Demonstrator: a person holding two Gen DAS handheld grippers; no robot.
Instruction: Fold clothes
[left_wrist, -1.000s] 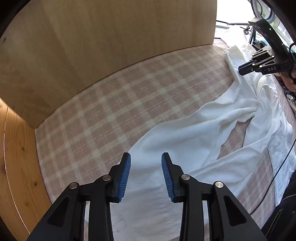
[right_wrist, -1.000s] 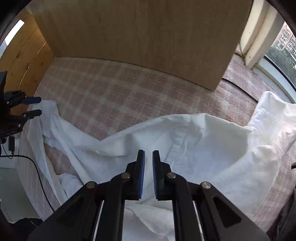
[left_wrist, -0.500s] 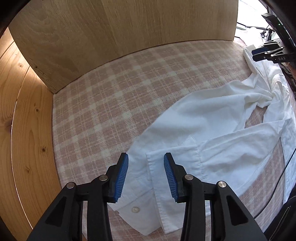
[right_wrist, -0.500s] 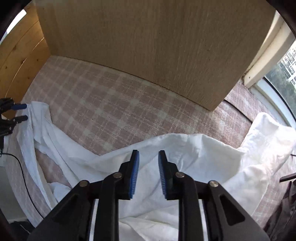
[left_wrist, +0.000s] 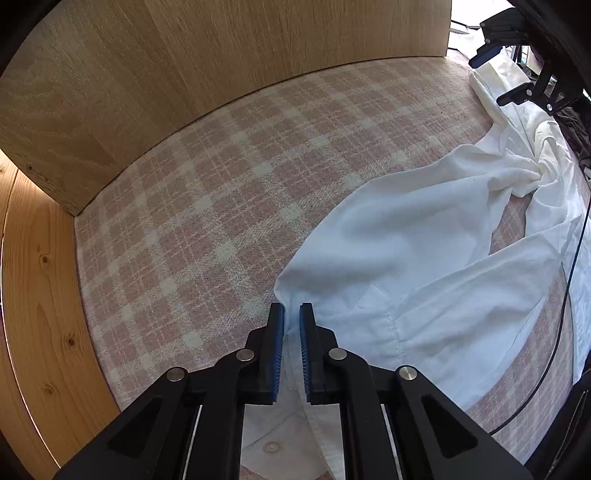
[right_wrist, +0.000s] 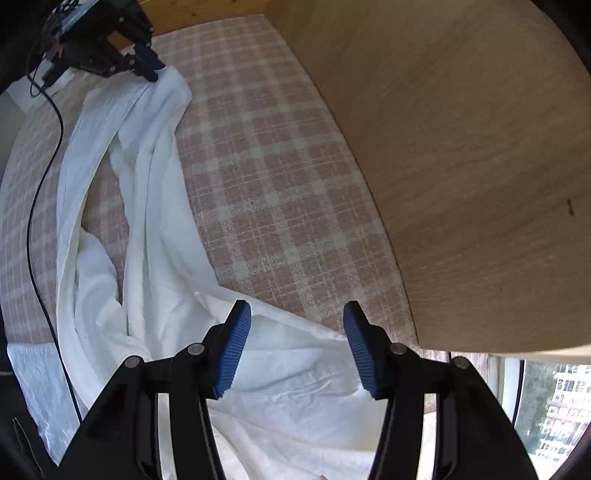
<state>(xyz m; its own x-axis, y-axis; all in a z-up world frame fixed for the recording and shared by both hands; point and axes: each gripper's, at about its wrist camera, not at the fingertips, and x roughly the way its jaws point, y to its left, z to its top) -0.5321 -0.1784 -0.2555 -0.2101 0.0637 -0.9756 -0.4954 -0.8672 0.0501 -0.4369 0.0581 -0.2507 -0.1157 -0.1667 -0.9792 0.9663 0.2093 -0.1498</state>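
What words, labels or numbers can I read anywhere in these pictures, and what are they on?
None can be read.
Shirt: plain white, no label showing.
Checked cloth and wooden board: no print.
Right gripper, seen from the left camera: any marking is too small and dark to read.
Buildings outside the window: too blurred for any sign.

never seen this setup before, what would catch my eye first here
A rumpled white shirt sprawls across the pink checked cover, below a pale wooden board. The left claw is shut on the shirt's edge. The right claw is opening above the cloth, gripping nothing.
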